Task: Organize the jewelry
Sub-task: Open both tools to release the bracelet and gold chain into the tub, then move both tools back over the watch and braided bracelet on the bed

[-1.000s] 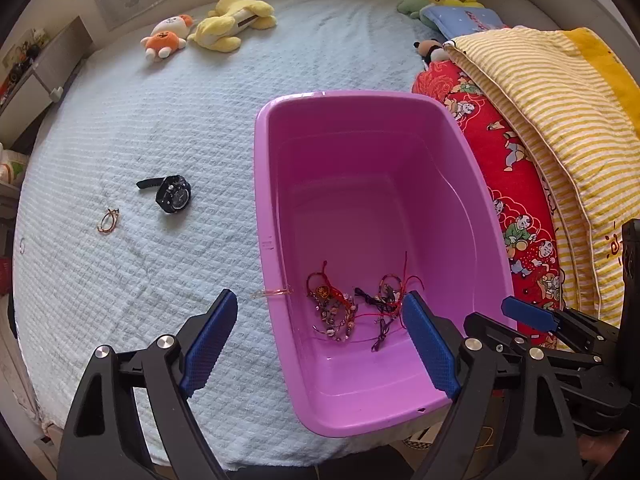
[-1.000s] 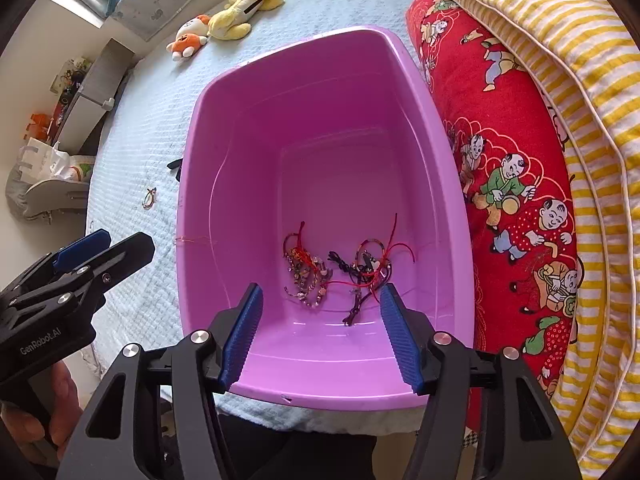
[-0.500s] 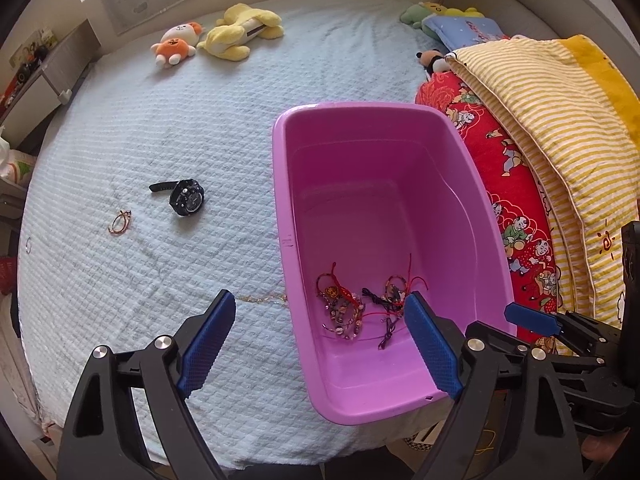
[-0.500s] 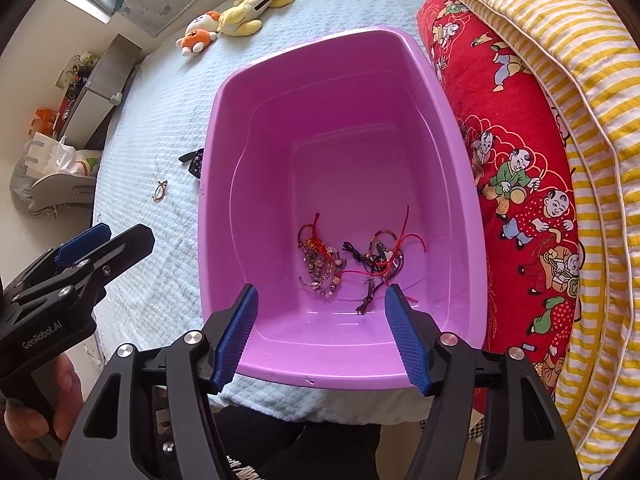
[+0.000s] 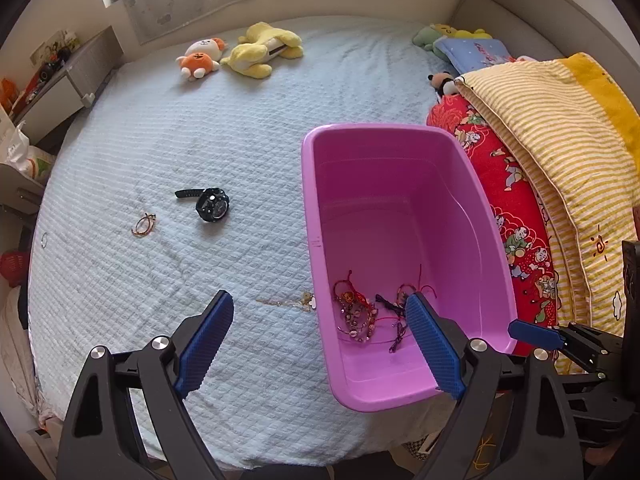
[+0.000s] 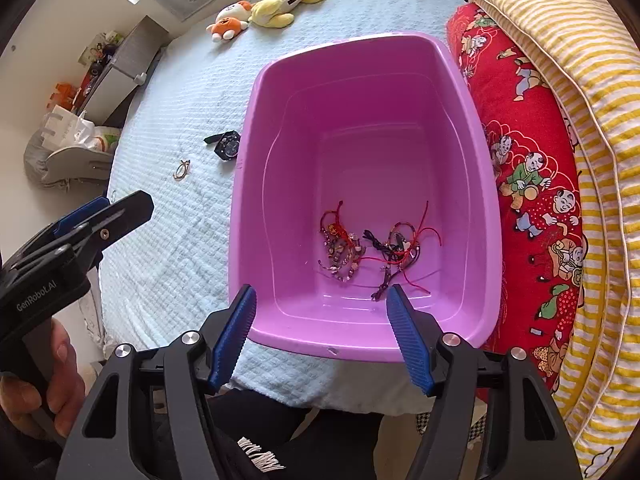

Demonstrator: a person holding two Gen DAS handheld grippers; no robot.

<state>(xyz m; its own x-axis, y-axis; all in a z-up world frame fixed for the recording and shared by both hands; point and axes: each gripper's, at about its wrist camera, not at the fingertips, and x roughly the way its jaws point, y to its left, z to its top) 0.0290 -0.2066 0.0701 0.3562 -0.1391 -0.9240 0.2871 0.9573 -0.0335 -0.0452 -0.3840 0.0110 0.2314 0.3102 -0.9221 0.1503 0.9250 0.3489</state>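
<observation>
One word, "GenRobot.AI", marks the left gripper (image 6: 120, 216) beside the pink tub (image 6: 486, 184).

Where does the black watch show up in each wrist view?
Left wrist: black watch lies left of centre on the bedspread, well left of the purple tub.
Right wrist: black watch sits upper left, close beside the tub's left wall.
Shared landmark: the purple tub.

My jaws carry ribbed blue rubbery pads (image 5: 434, 348) on matt black plastic arms with shiny metal pins. The pink tub (image 5: 400, 394) is smooth, glossy plastic. The bed's cover (image 5: 160, 272) is pale quilted cloth, nubbly and matt. The bracelets (image 6: 344, 248) are cord and beads.
</observation>
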